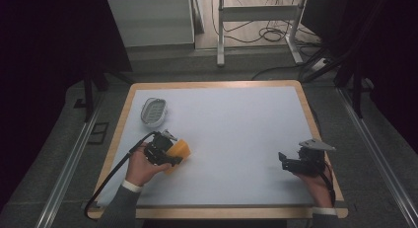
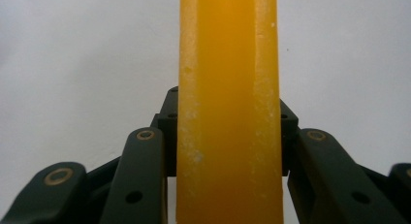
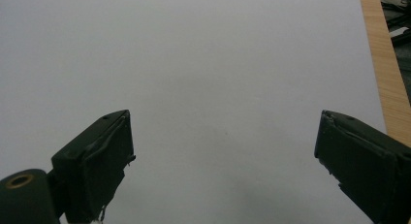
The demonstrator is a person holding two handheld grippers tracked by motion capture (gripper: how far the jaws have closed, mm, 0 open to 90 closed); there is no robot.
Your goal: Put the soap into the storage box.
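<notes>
You are working over the white counter (image 1: 236, 139), your left hand-held gripper (image 1: 170, 156) clamping the orange block (image 1: 180, 151) near its front-left, just above the surface. The block looks slick and could be slipping out if you tilt it. Your right hand-held gripper (image 3: 223, 151) is idling wide open, holding nothing. The soap dish (image 1: 153, 111) is sitting close; swinging wide risks knocking it.

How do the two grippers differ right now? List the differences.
The left gripper is shut on the orange block, while the right gripper has its jaws wide apart with nothing between them. The left gripper sits near the white dish; the right gripper sits by the table's right edge. Both are black, hand-held and low over the white surface.
</notes>
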